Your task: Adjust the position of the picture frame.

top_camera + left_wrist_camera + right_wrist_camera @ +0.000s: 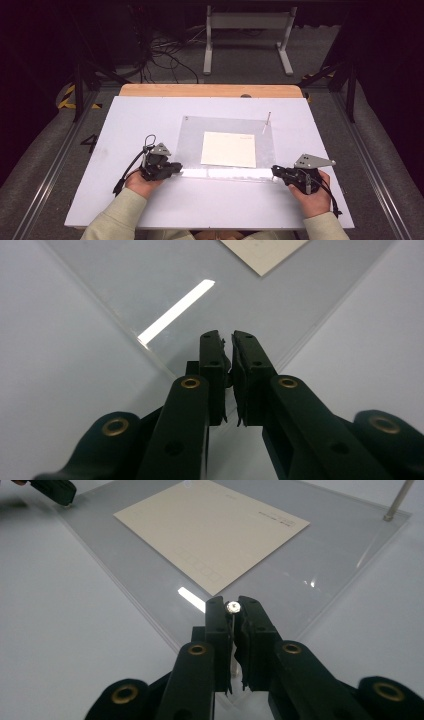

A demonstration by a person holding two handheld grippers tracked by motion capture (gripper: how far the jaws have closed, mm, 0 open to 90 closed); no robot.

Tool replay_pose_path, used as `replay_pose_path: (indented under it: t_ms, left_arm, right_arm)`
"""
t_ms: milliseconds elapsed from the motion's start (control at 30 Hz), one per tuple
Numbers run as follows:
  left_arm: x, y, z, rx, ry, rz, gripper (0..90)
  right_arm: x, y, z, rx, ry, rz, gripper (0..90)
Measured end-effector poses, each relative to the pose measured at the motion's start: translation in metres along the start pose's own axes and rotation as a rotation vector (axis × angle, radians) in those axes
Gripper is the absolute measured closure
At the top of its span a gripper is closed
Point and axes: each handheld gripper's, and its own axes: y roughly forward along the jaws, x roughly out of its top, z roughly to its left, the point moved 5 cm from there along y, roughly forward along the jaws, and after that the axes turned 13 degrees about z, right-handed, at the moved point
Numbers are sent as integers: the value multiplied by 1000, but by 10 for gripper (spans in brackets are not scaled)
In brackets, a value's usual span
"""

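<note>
A clear plastic sheet (192, 135) lies flat on the white table (125, 200), with a cream paper (229, 149) at its middle. My left gripper (179, 167) rests at the sheet's near left corner. In the left gripper view its jaws (227, 337) stand almost together over the sheet (150, 280), with nothing seen between them. My right gripper (274, 171) is at the near right corner. It (232, 604) is shut on a small upright metal pin (232, 607), whose silver head shows between the tips. A second metal pin (267, 121) stands at the sheet's far right corner.
A wooden strip (210, 90) runs along the table's far edge. Beyond it are a white stand (247, 37) and cables (165, 55) on the floor. Bare white table surrounds the sheet on all sides.
</note>
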Motion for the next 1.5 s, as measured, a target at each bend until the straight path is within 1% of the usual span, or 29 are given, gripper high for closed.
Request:
replay_pose_path:
  t_ms: [33,67,167,200,267,367,433,500,667,767,867,900,933,967,1000,1033,1067,1100,1133,1200,1233,1267,1300,1333,1367,1400,1433,1467,1500]
  left_arm:
    - [-1,0,-3,-16,11,9,840]
    - [-2,1,-11,-38,40,31,840]
    - [-5,2,-27,-56,125,67,841]
    - [-6,2,-33,-73,152,82,840]
    - [-9,4,-44,-92,188,94,840]
    - [-12,4,-56,-71,259,118,840]
    - [-13,4,-59,-76,272,123,840]
    - [-13,4,-60,-91,260,128,840]
    - [-13,6,-60,-119,262,112,842]
    - [-11,7,-64,-112,267,107,842]
    - [-7,11,-69,-101,255,95,848]
    - [-5,13,-71,-92,261,90,866]
    - [-4,15,-76,-176,272,109,898]
    - [-5,26,-84,-167,309,175,898]
    - [-4,26,-88,-142,337,152,898]
    - [-3,25,-91,-113,340,166,897]
    - [-3,25,-91,-113,340,166,896]
    - [-1,25,-93,-82,348,162,896]
    - [-1,25,-91,-90,342,158,893]
    - [-2,23,-87,-92,329,151,866]
    - [-2,23,-87,-92,329,151,859]
    - [-1,19,-84,-115,308,127,859]
    - [0,14,-81,-110,294,101,818]
    - [1,10,-78,-111,284,82,789]
    - [2,5,-74,-111,265,43,746]
    - [4,-1,-68,-103,235,10,699]
    - [6,-8,-59,-87,192,-28,665]
    - [8,-14,-49,-55,152,-67,642]
    - [9,-20,-38,-10,99,-101,613]
  right_arm:
    - [-1,-2,-2,3,9,0,832]
    - [-2,-3,-3,4,16,-2,831]
    - [-7,-8,-9,-3,35,-3,830]
    - [-8,-9,-10,-5,42,-2,829]
    - [-10,-11,-13,-11,49,-2,829]
    - [-12,-13,-14,-18,55,-4,830]
    - [-12,-13,-15,-23,55,-1,832]
    - [-11,-14,-15,-32,54,7,838]
    - [3,-15,-16,-86,32,7,848]
    - [21,-12,-23,-114,9,0,848]
    - [43,-6,-33,-146,-10,-6,848]
    - [51,-3,-36,-151,-14,-7,848]
    - [58,2,-39,-152,-23,-6,848]
    - [65,7,-42,-159,-28,1,848]
    - [72,14,-46,-168,-31,6,848]
    - [75,18,-49,-169,-28,11,847]
    - [78,23,-54,-168,-17,17,847]
    - [78,23,-54,-168,-17,17,847]
    - [80,37,-69,-161,36,22,847]
    - [75,51,-80,-154,73,46,844]
    - [75,51,-80,-154,73,46,844]
    - [74,55,-83,-137,80,28,842]
    - [73,55,-85,-120,103,12,832]
    - [73,53,-84,-128,106,12,816]
    - [73,52,-82,-143,102,10,795]
    - [73,49,-80,-159,95,5,776]
    - [73,45,-76,-172,90,-6,760]
    - [73,38,-71,-188,83,-31,736]
    - [71,35,-67,-199,86,-41,706]
